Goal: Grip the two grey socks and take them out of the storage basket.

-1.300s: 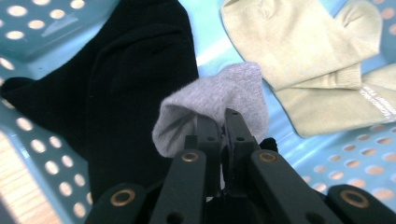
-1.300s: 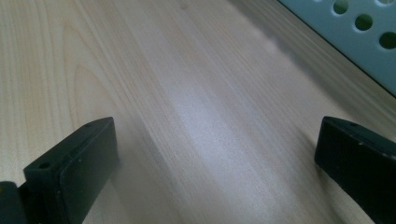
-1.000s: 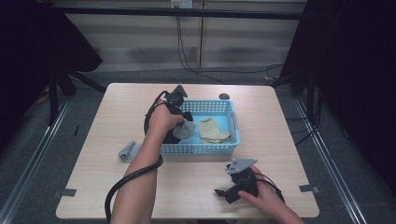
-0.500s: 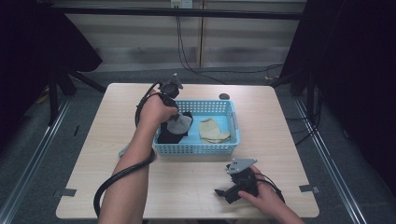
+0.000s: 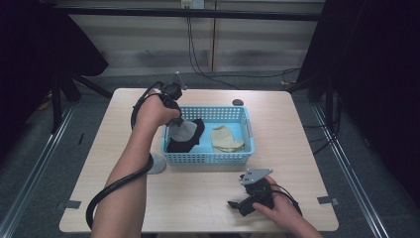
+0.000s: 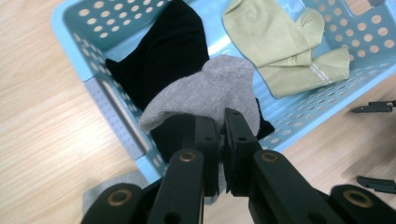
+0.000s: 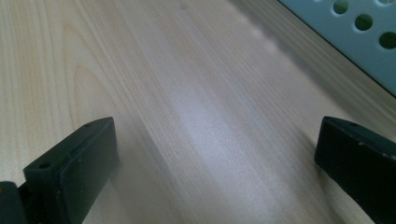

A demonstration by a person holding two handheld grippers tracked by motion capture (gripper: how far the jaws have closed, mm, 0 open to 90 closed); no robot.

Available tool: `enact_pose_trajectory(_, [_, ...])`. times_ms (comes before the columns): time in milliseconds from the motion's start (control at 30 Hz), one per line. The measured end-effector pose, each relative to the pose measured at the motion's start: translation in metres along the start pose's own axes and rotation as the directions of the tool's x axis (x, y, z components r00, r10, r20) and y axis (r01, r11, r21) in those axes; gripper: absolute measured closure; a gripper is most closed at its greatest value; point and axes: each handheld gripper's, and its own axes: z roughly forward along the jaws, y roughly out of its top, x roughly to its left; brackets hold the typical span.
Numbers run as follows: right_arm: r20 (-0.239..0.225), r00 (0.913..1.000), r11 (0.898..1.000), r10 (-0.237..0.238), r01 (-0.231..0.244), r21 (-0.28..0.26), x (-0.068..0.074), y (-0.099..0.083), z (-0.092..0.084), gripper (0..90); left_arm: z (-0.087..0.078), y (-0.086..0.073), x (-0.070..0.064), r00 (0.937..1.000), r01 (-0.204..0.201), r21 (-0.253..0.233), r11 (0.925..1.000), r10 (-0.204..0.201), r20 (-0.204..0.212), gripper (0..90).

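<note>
Holding grey sock pinched in closed left gripper jaws above blue basket, hanging limp and light, gripping bunched edge; right gripper resting open on tabletop.

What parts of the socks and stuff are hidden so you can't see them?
- Grey sock: its pinched end is hidden between the shut left gripper jaws, left gripper view.
- Black sock: partly covered by the grey sock, left gripper view.
- Second grey sock on the table: half hidden by the forearm, high view.
- Small dark thing behind the basket: too small to tell, high view.
</note>
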Motion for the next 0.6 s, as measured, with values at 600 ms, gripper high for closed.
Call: enact_pose_trajectory(600, [0.001, 1.0000, 1.000, -0.001, 0.001, 0.000, 0.000, 0.000, 0.000, 0.0, -0.030, -0.026, 0.025, 0.9982, 0.048, -0.030, 0.9984, -0.049, -0.033, 85.4])
